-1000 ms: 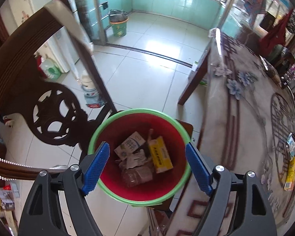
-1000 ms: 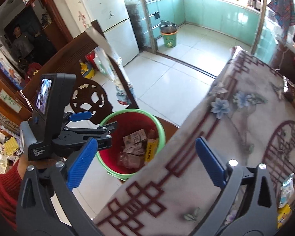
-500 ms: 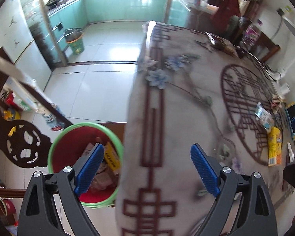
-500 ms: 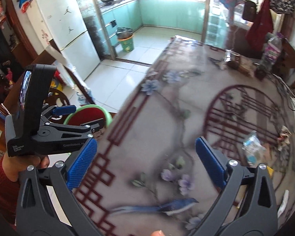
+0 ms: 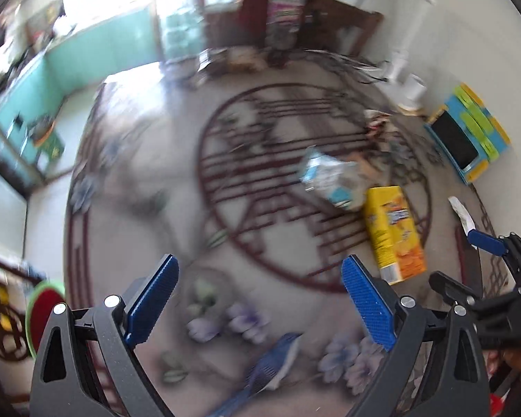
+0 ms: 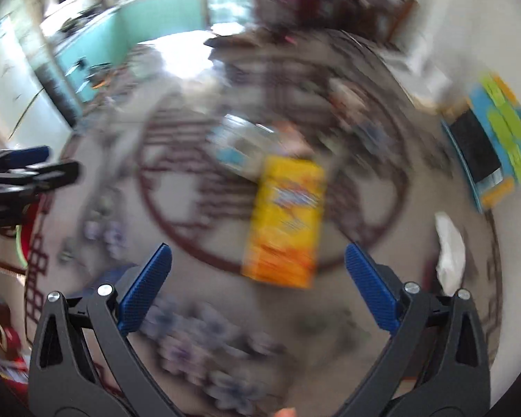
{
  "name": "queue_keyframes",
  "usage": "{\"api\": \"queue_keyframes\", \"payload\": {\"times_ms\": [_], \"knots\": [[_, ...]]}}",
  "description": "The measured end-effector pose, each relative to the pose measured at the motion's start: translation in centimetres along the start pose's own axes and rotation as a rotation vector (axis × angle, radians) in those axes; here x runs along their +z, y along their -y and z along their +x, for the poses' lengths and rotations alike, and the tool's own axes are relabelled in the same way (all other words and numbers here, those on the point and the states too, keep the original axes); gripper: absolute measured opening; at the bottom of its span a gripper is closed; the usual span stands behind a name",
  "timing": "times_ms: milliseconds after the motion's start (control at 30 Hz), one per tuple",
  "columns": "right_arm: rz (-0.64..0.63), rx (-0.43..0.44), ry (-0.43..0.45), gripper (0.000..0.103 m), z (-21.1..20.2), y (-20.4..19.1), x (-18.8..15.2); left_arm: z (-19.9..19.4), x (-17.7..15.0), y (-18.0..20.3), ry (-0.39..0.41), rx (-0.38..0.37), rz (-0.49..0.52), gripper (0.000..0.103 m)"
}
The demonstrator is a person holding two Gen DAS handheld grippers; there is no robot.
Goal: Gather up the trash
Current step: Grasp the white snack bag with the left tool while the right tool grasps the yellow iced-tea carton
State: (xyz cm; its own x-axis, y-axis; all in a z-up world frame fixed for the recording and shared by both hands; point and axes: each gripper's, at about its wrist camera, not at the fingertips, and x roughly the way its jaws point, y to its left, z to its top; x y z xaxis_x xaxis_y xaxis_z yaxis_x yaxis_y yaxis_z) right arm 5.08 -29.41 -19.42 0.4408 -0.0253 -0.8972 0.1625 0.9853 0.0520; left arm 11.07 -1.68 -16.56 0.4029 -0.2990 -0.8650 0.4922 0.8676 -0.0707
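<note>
A yellow-orange snack box lies flat on the patterned tablecloth, also in the right wrist view. A crumpled blue-and-white wrapper lies just beyond it, blurred in the right wrist view. A white scrap of paper lies to the box's right. My left gripper is open and empty over the table, left of the box. My right gripper is open and empty, just short of the box. The red bin with a green rim shows at the far left below the table edge.
A blue-and-yellow toy tablet lies at the table's right edge. Bags, cables and a white cup crowd the far side of the table. Teal kitchen cabinets stand beyond the floor at the left. Both views are motion-blurred.
Both grippers have swung right, away from the red bin and across the table toward the yellow box and wrapper. Both stay open and empty.
</note>
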Motion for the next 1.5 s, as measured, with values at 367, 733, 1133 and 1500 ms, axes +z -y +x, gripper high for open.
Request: {"api": "queue_keyframes", "payload": {"times_ms": [367,733,1133,1500], "knots": [[0.119,0.216,-0.063,0.098,3.1,7.7,1.4,3.4,3.6,7.4,-0.051,-0.06,-0.028,0.091],[0.018,0.267,-0.171,0.098,8.6,1.6,2.2,5.2,4.5,4.5,-0.098,0.046,-0.136,0.091],[0.061,0.298,-0.171,0.066,9.9,4.0,1.8,11.3,7.2,5.9,-0.168,-0.091,-0.221,0.079],[0.115,0.244,-0.163,0.066,9.0,8.9,2.8,16.1,6.5,5.0,-0.249,-0.163,-0.38,0.036]]}}
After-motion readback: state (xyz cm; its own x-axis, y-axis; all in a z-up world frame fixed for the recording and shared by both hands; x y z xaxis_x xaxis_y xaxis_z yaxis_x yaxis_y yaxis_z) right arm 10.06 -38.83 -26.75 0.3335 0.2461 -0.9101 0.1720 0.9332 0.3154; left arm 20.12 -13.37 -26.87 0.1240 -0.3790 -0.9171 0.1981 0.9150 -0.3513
